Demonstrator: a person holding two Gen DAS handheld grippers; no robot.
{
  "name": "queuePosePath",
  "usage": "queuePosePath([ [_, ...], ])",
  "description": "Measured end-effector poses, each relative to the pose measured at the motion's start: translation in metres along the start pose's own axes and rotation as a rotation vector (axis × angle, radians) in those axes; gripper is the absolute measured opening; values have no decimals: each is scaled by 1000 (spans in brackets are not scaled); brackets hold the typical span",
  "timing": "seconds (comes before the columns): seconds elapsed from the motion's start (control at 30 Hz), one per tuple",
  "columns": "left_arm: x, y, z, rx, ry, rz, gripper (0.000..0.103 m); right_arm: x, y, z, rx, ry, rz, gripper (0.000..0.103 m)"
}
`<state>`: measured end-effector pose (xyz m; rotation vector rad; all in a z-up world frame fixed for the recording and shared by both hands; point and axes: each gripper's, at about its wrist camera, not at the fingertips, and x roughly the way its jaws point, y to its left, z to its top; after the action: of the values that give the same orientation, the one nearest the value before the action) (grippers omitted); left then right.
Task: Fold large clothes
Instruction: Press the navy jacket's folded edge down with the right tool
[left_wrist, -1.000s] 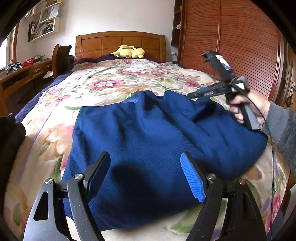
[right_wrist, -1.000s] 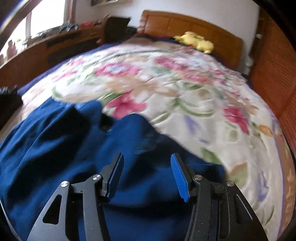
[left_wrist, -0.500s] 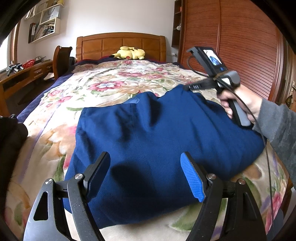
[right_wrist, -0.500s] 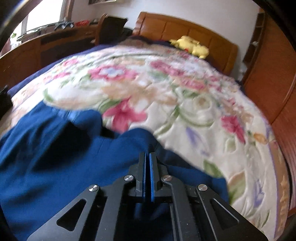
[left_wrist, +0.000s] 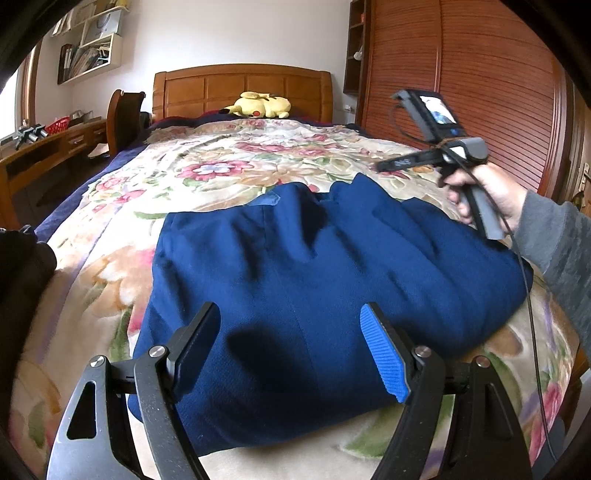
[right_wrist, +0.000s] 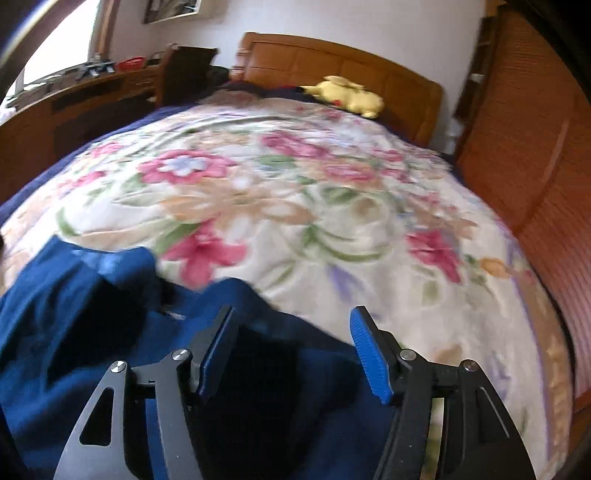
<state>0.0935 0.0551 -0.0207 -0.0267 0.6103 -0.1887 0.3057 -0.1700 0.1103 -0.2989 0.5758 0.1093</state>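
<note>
**Both claws free above a half-folded blue garment**

Claw state first: the right gripper (right_wrist: 291, 350) is opening, with nothing pinched between its blue ribbed pads; only dark blue cloth lies beneath them. From the left wrist view it shows as a grey handle in the person's hand (left_wrist: 480, 188), a grey sleeve behind, raised over the garment's far right corner. The left gripper (left_wrist: 291, 350) hangs with its jaws wide apart and released above the garment's near edge, gripping nothing.

The large dark blue woven garment (left_wrist: 314, 280) lies in a broad, roughly rectangular bundle on the near half of the cream floral bedspread (left_wrist: 229, 166), its top surface rumpled in soft ridges and its far right corner standing in a small peak.

The step in hand looks like the letting go of a folded-over edge. The next move probably calls for flattening that peaked corner, then taking fresh holds on two corners of one side so the bundle can be doubled again.

Farther off, a yellow plush toy (left_wrist: 258, 105) rests against the wooden panelled headboard (left_wrist: 207, 88).
</note>
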Motion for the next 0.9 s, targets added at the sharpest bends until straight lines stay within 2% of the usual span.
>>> queuePosePath([
  [0.23,-2,-2,-1,10,-9,12,79,18,-51,-30,56,131,-91,65],
  [0.43,-3,-3,-1,11,-11,15,79,34,-75,-57,122,219,-62,65],
  [0.6,-3,-4,-2,12,-11,19,79,38,-96,-64,220,238,23,65],
  [0.63,-3,-4,-2,11,-11,19,79,40,-98,-65,233,244,42,60],
  [0.67,-3,-4,-1,11,-13,19,79,33,-97,-64,240,247,58,47],
  [0.7,-4,-3,-1,11,-14,20,79,30,-101,-65,241,245,75,39],
  [0.73,-4,-3,-1,11,-15,20,79,30,-99,-65,229,242,83,21],
  [0.77,-4,-3,-1,11,-15,21,79,19,-99,-62,210,243,79,9],
  [0.9,-4,-2,-1,9,-16,22,79,-4,-95,-65,163,195,29,4],
])
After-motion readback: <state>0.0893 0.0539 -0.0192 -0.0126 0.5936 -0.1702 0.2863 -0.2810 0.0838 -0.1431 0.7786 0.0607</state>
